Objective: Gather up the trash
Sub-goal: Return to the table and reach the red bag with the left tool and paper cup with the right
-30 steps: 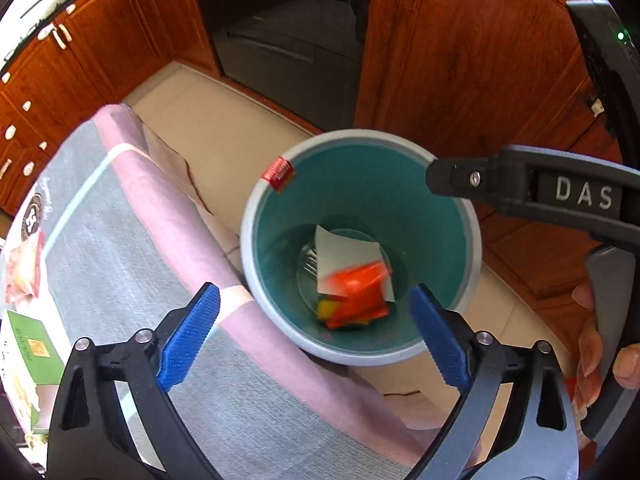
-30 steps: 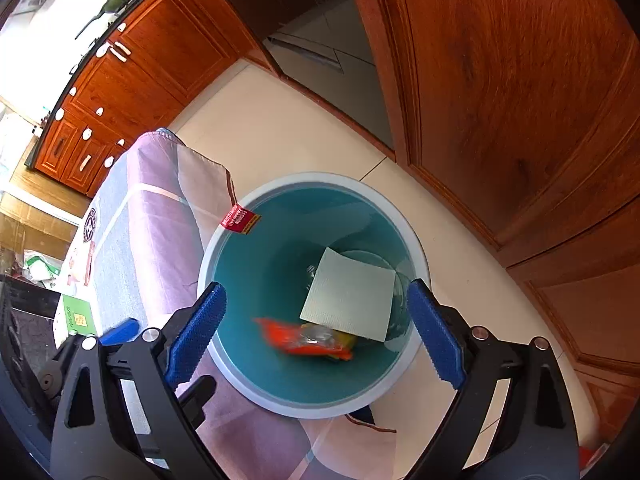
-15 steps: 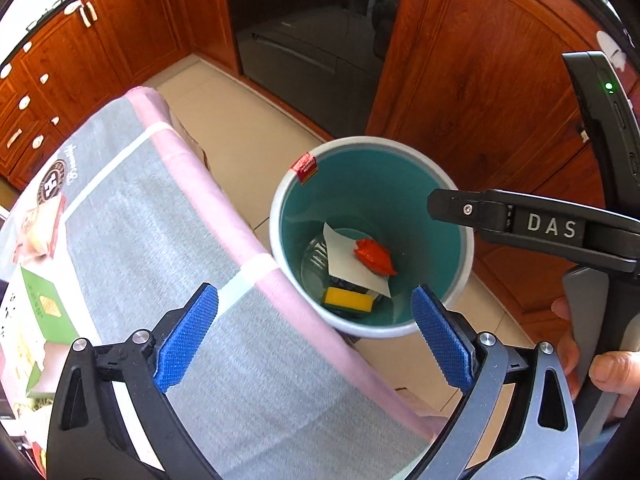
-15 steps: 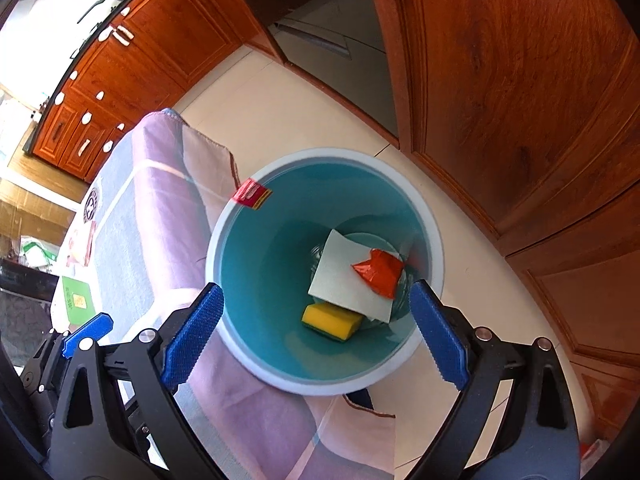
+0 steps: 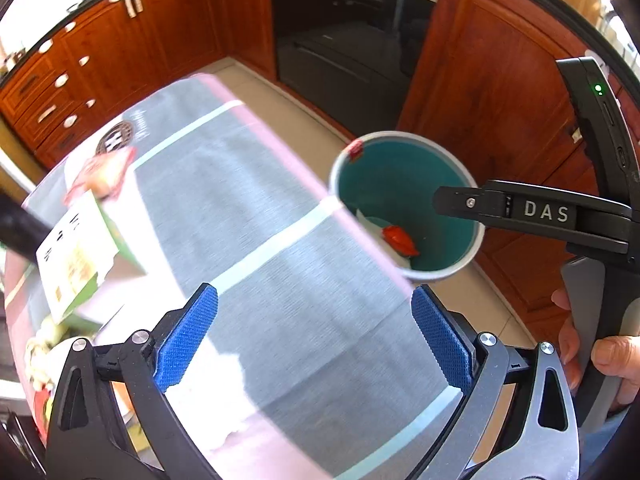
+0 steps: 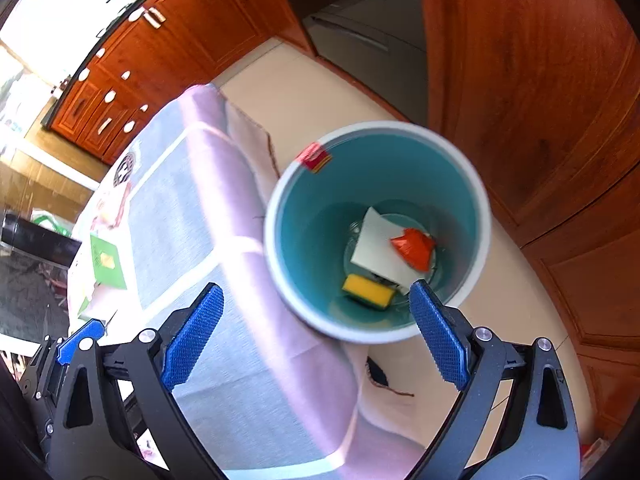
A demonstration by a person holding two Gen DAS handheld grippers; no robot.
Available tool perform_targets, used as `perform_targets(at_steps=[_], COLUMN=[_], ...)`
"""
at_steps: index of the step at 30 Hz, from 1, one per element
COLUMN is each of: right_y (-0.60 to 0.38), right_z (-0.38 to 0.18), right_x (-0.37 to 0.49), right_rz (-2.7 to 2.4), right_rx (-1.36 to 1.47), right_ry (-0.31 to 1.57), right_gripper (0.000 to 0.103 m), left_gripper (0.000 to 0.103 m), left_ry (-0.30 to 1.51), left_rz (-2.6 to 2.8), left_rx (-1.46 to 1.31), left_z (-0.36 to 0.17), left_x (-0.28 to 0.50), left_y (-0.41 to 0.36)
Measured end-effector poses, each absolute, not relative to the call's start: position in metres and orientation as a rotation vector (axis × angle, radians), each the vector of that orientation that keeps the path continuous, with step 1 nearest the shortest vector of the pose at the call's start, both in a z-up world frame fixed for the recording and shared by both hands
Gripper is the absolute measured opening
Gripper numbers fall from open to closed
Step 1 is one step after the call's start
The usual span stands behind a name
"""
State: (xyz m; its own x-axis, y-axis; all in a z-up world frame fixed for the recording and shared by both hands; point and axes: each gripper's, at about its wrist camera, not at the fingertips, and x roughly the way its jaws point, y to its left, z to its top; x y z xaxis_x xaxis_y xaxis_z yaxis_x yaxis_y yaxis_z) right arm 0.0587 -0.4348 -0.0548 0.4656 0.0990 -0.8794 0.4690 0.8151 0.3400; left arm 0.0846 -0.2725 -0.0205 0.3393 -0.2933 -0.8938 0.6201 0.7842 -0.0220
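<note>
Both tools — left tool, right tool — are released and empty; bin holds wrapper and sponge; box remains on tabletop.

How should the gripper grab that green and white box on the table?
Likely grip the green and white box across its thin edges near the closest corner, coming from above with the open left gripper. It lies flat on the tablecloth, so its broad face offers nothing to pinch.

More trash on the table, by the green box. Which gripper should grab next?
Left, probably. The left gripper is open over the tablecloth, with the green box just ahead. The right gripper, also open, hangs nearer the bin.
</note>
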Motion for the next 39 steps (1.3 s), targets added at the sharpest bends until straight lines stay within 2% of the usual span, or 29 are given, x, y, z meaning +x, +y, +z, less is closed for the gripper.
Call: perform_targets(at_steps=[9, 25, 31, 39], right_y=[-0.365, -0.204, -0.155, -0.099], right_z=[-0.040, -0.026, -0.028, -0.039], right_x=[0.065, 0.096, 0.111, 0.139], right_rz=[-0.178, 0.024, 0.098, 0.202], right_rx=[0.528, 0.282, 0.229, 0.192], right_ry=[1.106, 1.192, 1.223, 1.256], right_gripper=[0.090, 0.090, 0.090, 0.090], left_gripper=[0.098, 0.098, 0.098, 0.098], left_ry=[1.060, 1.063, 1.106, 1.156], left_rz=[-0.506, -0.212, -0.181, -0.190], left_rx=[0.271, -0.028, -0.126, -0.162], left_z=[-0.010, -0.007, -0.027, -0.052], left_x=[0.081, 0.070, 0.072, 0.079], left_y=[-0.184, 0.043, 0.082, 0.099])
